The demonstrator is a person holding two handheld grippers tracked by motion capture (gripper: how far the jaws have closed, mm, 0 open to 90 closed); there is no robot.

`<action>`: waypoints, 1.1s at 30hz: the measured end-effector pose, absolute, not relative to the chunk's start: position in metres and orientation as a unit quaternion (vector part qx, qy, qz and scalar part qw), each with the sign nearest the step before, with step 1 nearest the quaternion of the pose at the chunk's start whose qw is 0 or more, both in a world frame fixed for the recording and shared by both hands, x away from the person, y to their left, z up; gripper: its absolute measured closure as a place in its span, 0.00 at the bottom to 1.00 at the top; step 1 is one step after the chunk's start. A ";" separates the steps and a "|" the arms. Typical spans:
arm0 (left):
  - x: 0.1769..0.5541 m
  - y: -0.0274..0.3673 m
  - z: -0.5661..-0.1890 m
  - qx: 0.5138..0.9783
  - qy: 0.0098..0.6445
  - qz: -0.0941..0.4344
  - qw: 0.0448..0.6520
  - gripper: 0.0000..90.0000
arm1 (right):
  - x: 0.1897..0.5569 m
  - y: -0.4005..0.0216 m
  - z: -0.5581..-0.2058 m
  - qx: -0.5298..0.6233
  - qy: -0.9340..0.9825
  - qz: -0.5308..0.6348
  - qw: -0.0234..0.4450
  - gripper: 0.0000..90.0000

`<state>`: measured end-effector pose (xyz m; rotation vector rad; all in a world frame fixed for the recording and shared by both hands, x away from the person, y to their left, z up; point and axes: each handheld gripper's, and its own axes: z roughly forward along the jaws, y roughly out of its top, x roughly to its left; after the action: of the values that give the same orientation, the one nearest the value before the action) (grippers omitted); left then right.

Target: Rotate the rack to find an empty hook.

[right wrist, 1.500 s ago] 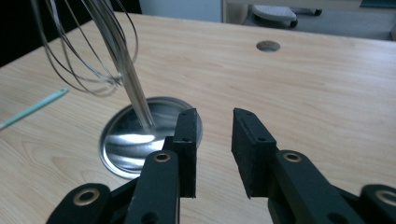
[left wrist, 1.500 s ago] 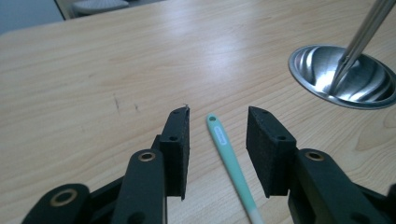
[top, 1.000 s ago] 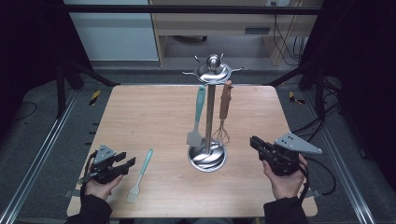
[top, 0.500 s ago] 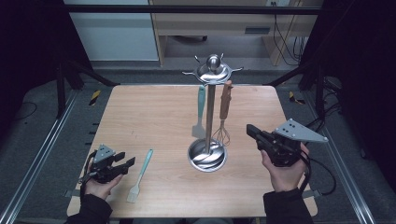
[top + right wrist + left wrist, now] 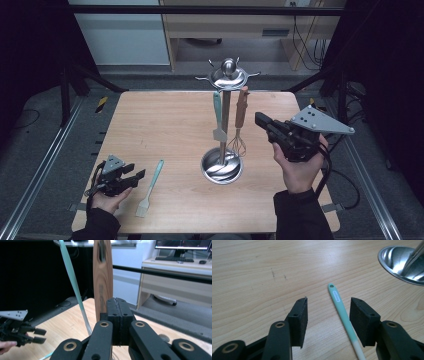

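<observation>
The table (image 5: 165, 120) lies bare from nine to twelve o'clock, and the steel stand (image 5: 222, 167) just right of centre hangs a teal spatula (image 5: 217, 120) and a wooden-handled whisk (image 5: 240, 125). At three o'clock the right gripper (image 5: 260, 120) hovers clenched and empty near the whisk. At seven o'clock the left gripper (image 5: 328, 315), released, its jaws having just been widening, straddles a loose teal brush (image 5: 342, 315) lying on the table, untouched.

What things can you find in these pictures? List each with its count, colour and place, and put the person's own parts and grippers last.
Table: one, light wood, centre of the high view.
Utensil stand: one, shiny steel, upright right of the table's middle.
Hanging spatula: one, mint green, on the stand.
Whisk: one, wooden handle with wire head, hanging on the stand beside the spatula.
Loose spatula: one, mint green and pale, flat on the table at front left.
Left gripper: one, black, low by the loose spatula, jaws open on either side of its handle.
Right gripper: one, black, raised beside the whisk, jaws shut.
Hands: two, each holding a gripper.
</observation>
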<state>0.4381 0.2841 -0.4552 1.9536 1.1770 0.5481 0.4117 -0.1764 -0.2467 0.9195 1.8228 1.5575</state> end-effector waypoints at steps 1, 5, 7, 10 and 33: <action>0.438 0.284 -0.456 0.767 0.463 0.215 0.388 0.54 | 0.412 -0.176 -0.244 0.340 0.680 0.583 0.286 1.00; 0.438 0.284 -0.456 0.768 0.463 0.213 0.388 0.54 | 0.415 -0.172 -0.234 0.337 0.674 0.589 0.291 1.00; 0.439 0.284 -0.456 0.769 0.462 0.212 0.387 0.54 | 0.416 -0.170 -0.230 0.336 0.673 0.590 0.293 1.00; 0.439 0.284 -0.456 0.770 0.462 0.212 0.385 0.54 | 0.417 -0.167 -0.222 0.333 0.670 0.593 0.298 1.00; 0.439 0.283 -0.456 0.771 0.462 0.211 0.384 0.54 | 0.415 -0.153 -0.205 0.315 0.672 0.594 0.310 1.00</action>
<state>0.4390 0.2834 -0.4563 1.9659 1.1788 0.5367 0.4154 -0.1530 -0.2047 0.8321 1.7745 1.5684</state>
